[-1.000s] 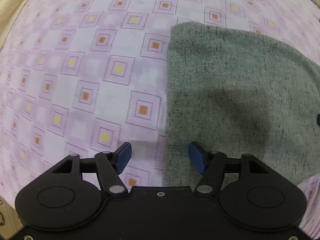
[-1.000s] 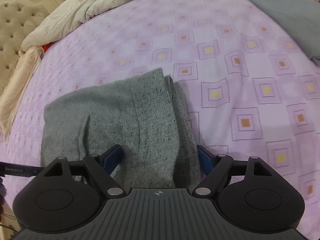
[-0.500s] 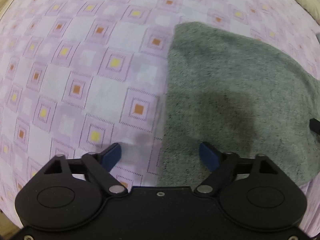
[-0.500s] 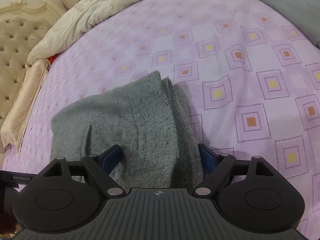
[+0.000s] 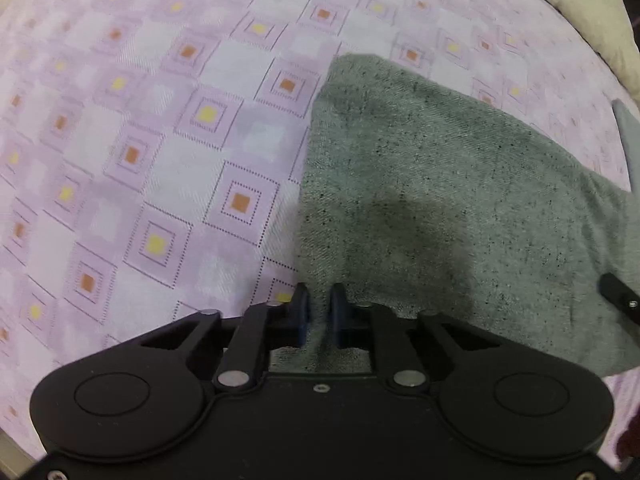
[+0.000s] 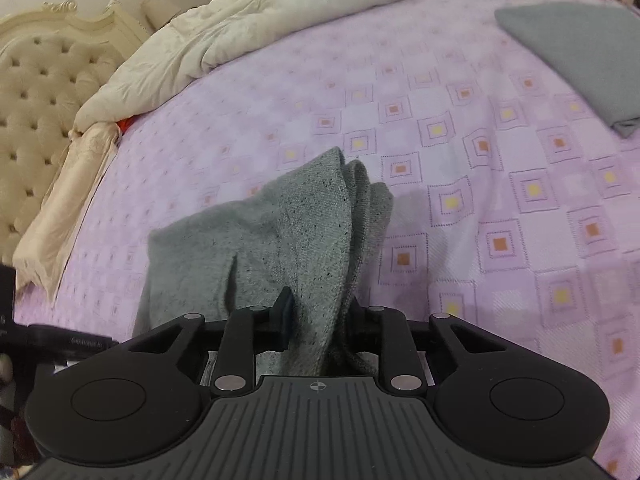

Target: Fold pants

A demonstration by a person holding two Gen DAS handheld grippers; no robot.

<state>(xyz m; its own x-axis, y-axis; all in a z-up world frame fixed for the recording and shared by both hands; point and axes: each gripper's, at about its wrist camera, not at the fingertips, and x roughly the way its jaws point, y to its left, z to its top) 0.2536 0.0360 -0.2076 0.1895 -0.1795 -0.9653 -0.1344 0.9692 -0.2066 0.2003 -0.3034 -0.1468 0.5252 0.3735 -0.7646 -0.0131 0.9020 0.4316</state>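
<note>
Left gripper: jaws have just been closing, now pinched on the near edge of the pants, at 6 o'clock in its view. Right gripper: also just closing, clamped on the thick stacked end, which now bunches up off the bedspread instead of lying flat. Both corners look secured; next fold can probably begin.

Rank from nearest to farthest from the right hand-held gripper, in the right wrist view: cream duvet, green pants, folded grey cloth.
1. green pants: pinched in the right hand-held gripper, bunched just ahead of it.
2. folded grey cloth: lying flat on the bedsheet, far right.
3. cream duvet: heaped along the bed's far edge, upper left and top.
</note>
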